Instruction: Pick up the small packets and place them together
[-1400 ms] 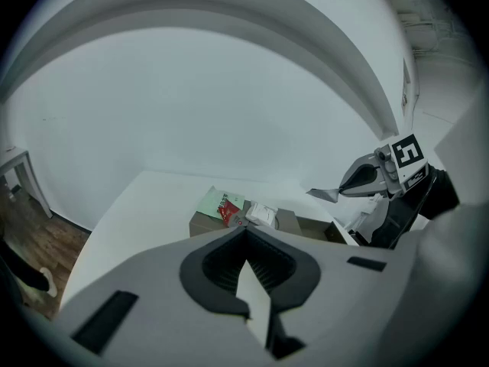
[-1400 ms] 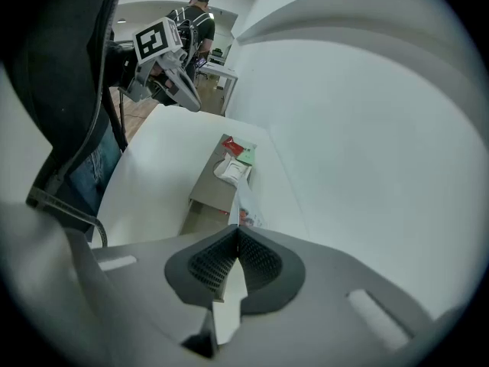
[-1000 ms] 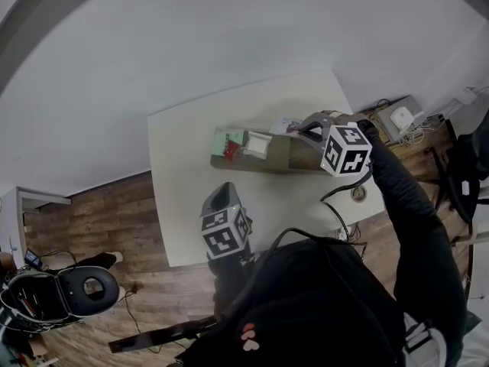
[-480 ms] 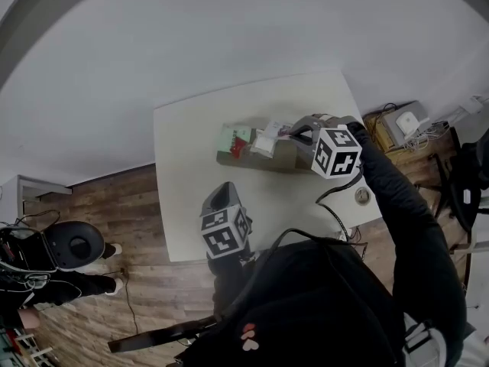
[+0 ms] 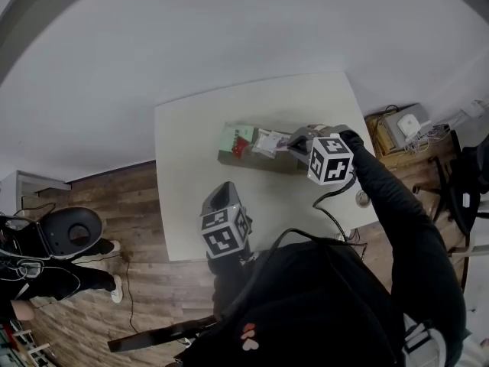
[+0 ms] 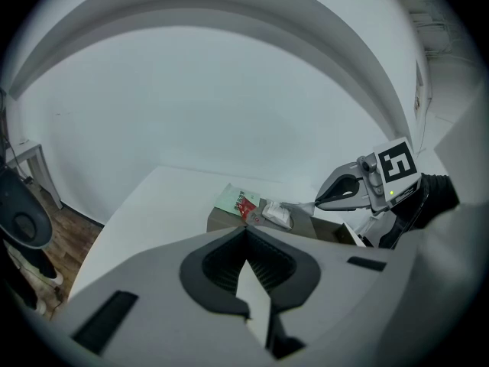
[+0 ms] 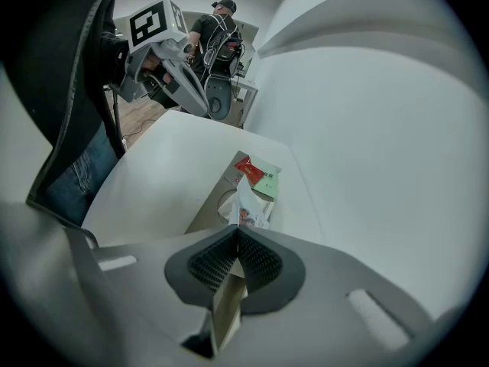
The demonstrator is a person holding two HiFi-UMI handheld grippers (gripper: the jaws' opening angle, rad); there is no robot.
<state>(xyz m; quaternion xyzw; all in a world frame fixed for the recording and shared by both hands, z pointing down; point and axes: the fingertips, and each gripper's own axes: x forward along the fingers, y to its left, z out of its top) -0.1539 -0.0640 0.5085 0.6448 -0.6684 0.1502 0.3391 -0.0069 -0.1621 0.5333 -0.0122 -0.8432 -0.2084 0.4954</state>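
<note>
A green and red packet [image 5: 235,138] and a white packet [image 5: 267,141] lie side by side on a flat brown cardboard piece [image 5: 260,161] on the white table [image 5: 191,144]. My right gripper [image 5: 293,140] is shut on a small white packet with pink print [image 7: 244,203], holding it just right of the white packet. In the left gripper view the right gripper [image 6: 317,203] hangs over the cardboard's right part, with the green packet [image 6: 238,201] further left. My left gripper [image 5: 217,193] hovers shut and empty near the table's front edge.
A person stands by an office chair [image 5: 72,239] on the wooden floor at lower left. A side surface with cables and a white device [image 5: 403,122] lies right of the table. A round fitting [image 5: 361,197] sits near the table's right front corner.
My right gripper has moved left and down with its packet, closer to the white packet on the cardboard. The left gripper has stayed put. The person by the chair has shifted.
</note>
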